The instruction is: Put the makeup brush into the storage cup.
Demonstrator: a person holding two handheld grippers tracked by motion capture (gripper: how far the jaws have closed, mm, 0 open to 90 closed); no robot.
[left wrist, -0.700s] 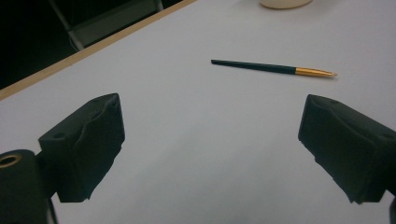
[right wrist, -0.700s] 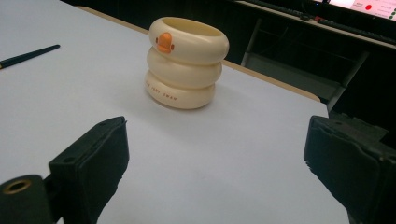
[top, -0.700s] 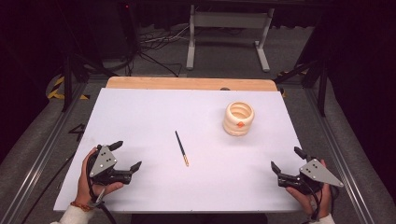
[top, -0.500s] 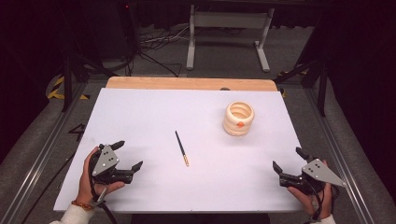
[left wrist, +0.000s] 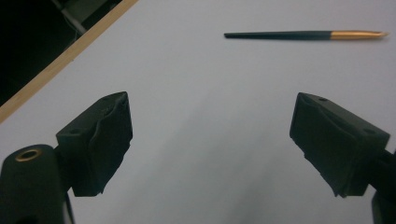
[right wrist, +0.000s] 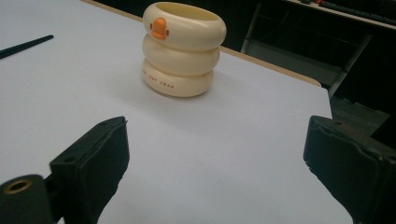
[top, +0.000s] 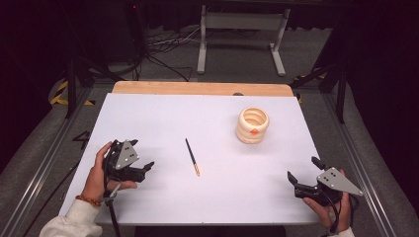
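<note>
Having shifted nearer the pen [top: 192, 156], left claw [top: 141, 167].

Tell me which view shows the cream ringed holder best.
The right gripper view: the cream ringed holder stands close and sharp, with its three stacked rings, orange duck bill and small lettering readable as marks. The high view shows it small, from above, with its hollow inside visible. The left gripper view faces the pen instead.
</note>
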